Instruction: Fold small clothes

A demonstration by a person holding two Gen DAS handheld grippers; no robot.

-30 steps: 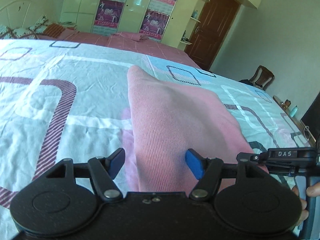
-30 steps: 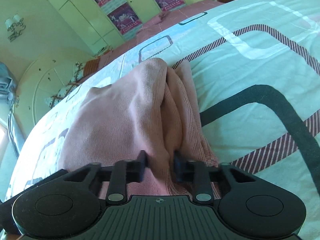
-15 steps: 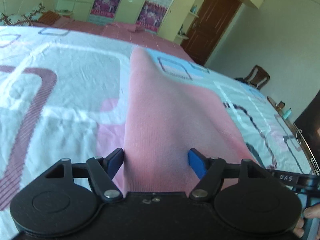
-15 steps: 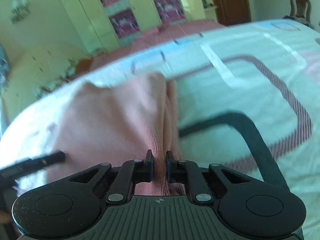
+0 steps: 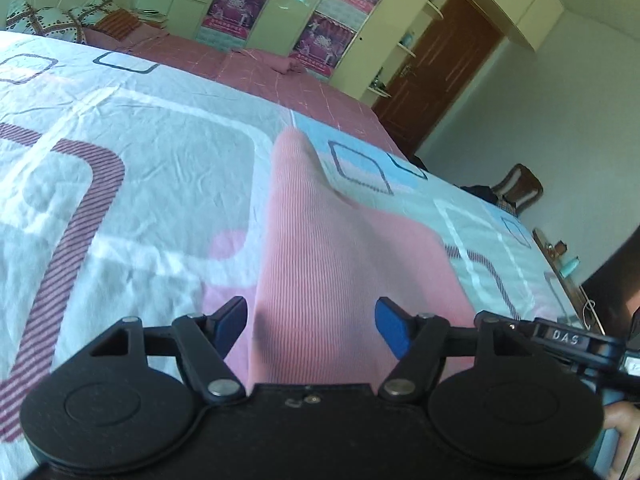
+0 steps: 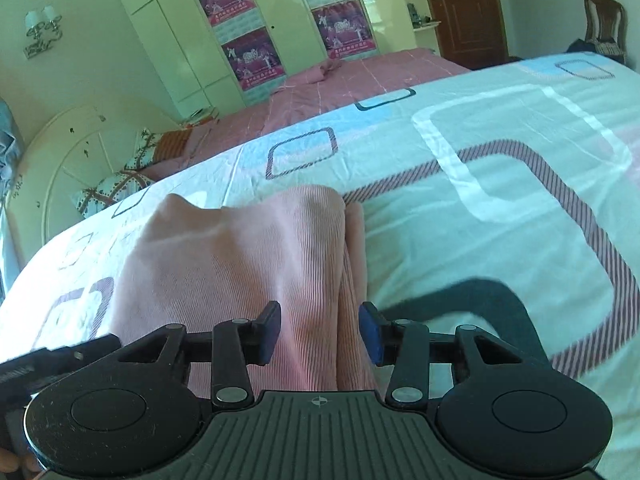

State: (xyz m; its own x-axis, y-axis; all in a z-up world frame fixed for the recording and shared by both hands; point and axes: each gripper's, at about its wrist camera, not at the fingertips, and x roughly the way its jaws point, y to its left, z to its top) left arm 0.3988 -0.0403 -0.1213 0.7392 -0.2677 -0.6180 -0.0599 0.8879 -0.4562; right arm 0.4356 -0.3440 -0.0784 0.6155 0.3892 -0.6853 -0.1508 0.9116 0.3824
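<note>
A pink ribbed garment (image 5: 320, 264) lies on the bed's patterned sheet (image 5: 132, 184), stretching straight ahead of both claws and rising to a ridge at its far end. The left claw (image 5: 312, 322) is over the near end of the garment with its blue pads well apart; the cloth passes between them and under the claw body, but neither pad presses on it, so this claw is open and grips nothing. The left edge of the garment runs just inside the left pad, with bare sheet beyond it. To the right of the left claw, the black frame of the other tool, marked with letters, reaches in at the same level, and part of a hand (image 5: 618, 420) shows at the lower right. In the right wrist view, the right claw (image 6: 320, 334) also sits over the garment's near end; its jaws have just been opening, and they now stand apart with a bunched fold of pink cloth (image 6: 352, 280) between them, the pads clear of the fabric on both sides. That thicker fold runs forward from the claw along the garment's right edge, and beyond it the sheet lies flat. To the left of the right claw the garment spreads wide and bulges upward. Far ahead of both claws are a pink bedspread (image 6: 360, 80), cream wardrobe doors with posters (image 6: 248, 52), and a brown door (image 6: 464, 8).
</note>
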